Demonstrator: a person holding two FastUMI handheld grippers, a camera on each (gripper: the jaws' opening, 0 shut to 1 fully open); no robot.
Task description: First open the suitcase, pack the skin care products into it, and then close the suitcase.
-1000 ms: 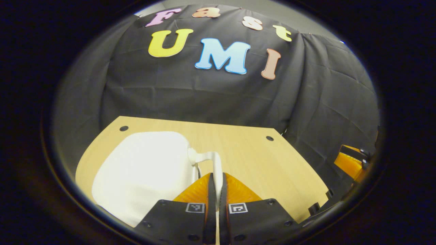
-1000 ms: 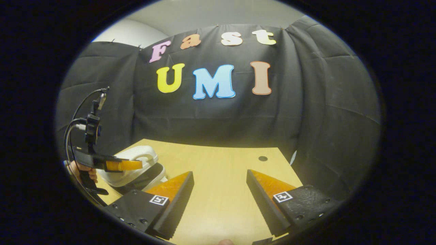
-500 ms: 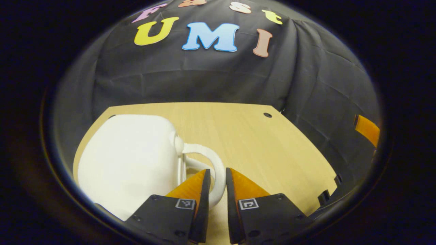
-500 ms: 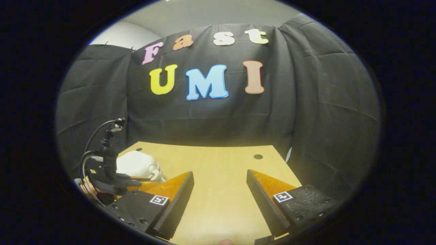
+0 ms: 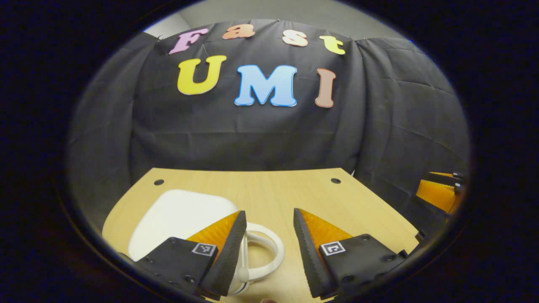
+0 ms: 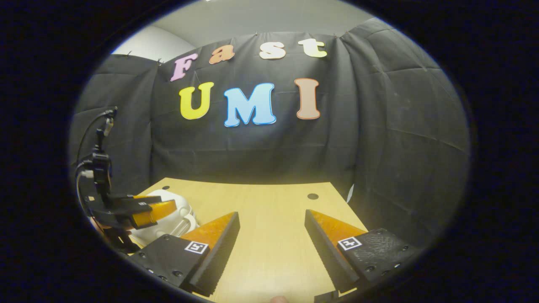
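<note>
The left gripper [image 5: 269, 248] hangs just above the table [image 5: 294, 193] with its fingers spread wide and nothing between them. Right below and a little to its left lies the white suitcase [image 5: 181, 214], a small hard-shelled case lying flat, its looped handle [image 5: 265, 252] pointing toward the gripper and passing under the left finger. In the right gripper view the same gripper [image 6: 147, 208] sits over the near end of the case [image 6: 177, 214], held by a hand that is mostly hidden behind it.

The right gripper [image 6: 271, 244] is also released, fingers wide apart over bare tabletop, well apart from the case.

The suitcase looks shut: the lid lies down on the base and a seam runs round the shell in the right gripper view. Nothing of its inside can be seen, so whether any skin care products are in it cannot be told, and I make out no bottles or jars on the table around it.

A closed case with free grippers beside its handle fits two stages: about to be opened, or just closed after packing. The pictures do not settle which. If the case is to be opened, the work would fall to the left gripper, which would need a firm hold on the handle or lid edge, since the smooth shell offers little else to grip.
</note>
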